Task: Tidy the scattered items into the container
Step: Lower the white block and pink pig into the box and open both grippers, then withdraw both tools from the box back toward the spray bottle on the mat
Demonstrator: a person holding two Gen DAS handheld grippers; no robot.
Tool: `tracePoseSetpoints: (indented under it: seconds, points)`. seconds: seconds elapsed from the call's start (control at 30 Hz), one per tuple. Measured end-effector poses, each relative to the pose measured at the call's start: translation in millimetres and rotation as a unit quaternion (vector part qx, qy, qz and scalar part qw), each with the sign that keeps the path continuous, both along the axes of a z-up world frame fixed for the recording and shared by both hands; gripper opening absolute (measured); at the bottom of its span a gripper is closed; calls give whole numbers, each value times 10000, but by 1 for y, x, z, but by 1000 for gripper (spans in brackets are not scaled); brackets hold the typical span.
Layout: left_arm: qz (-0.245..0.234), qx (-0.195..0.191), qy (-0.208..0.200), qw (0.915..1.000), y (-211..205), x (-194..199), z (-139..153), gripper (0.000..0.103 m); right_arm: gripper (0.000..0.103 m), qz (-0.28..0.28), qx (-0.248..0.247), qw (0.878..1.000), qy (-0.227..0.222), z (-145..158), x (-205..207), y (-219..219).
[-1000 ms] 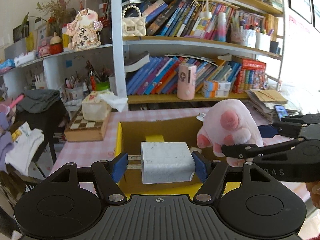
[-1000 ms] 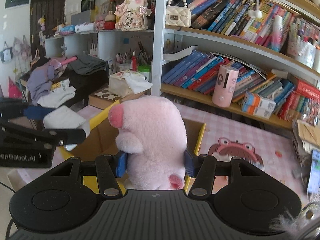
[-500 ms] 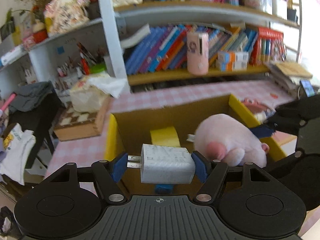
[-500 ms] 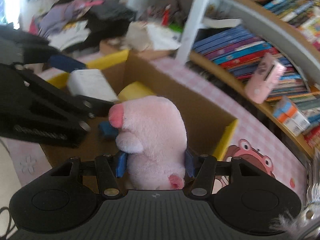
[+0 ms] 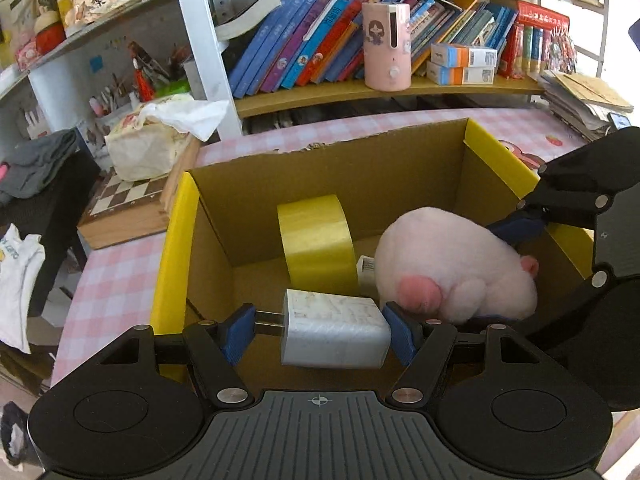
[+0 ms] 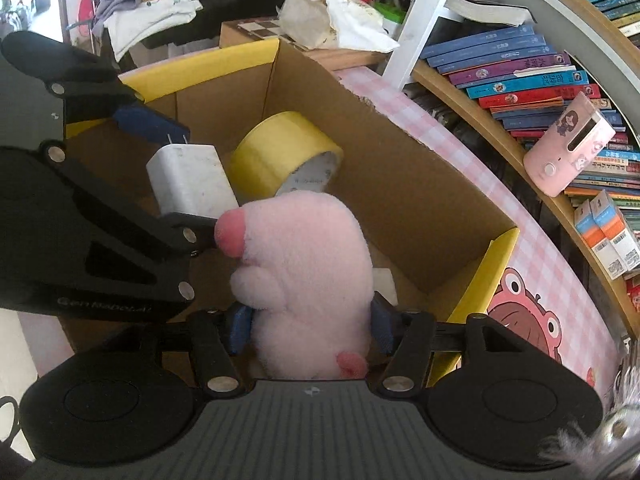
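My left gripper (image 5: 320,334) is shut on a white charger plug (image 5: 334,334), prongs to the left, held low inside the cardboard box (image 5: 372,168) with yellow flaps. My right gripper (image 6: 308,326) is shut on a pink plush pig (image 6: 304,264) and holds it down inside the same box (image 6: 400,176). A yellow tape roll (image 5: 318,242) stands on edge on the box floor behind both items. In the right wrist view the charger (image 6: 188,182) and the left gripper (image 6: 160,172) sit left of the pig, with the tape roll (image 6: 280,148) behind. The pig (image 5: 448,270) shows at right in the left wrist view.
The box stands on a pink checked table (image 5: 112,280). A chessboard box (image 5: 128,200) with a tissue pack (image 5: 152,144) lies left of it. Bookshelves (image 5: 360,40) with a pink device (image 5: 386,46) stand behind. A frog mat (image 6: 528,316) lies right of the box.
Both grippers have moved down from above the box rim into the box, carrying the charger and the pig. The tape roll on the box floor has come into view.
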State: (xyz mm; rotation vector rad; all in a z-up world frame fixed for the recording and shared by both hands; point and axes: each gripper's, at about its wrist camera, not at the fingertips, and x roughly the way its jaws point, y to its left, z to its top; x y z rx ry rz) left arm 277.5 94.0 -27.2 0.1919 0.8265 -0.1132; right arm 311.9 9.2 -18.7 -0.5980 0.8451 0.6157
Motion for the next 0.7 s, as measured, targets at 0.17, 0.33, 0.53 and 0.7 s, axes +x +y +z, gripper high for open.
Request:
tracePoseSetpoints:
  seconds: [0.17,0.33,0.53,0.7]
  points:
    - [43,28,-39,10000,0,-2,2,70,62,-55,11,10000,-73,2,-1,0]
    - [49,195,-323,9993,-6,-10,16,77,72,-102,156,9997,-174,12,-5,-5]
    - [111,160,-774,9968,-5,-30,42,87,80,-178,397,9973,-588,37,-25,-13]
    - [252,-1,-1153,9930,-1,-56,66,91,83,-264,756,9916,-1016,63,-51,-24]
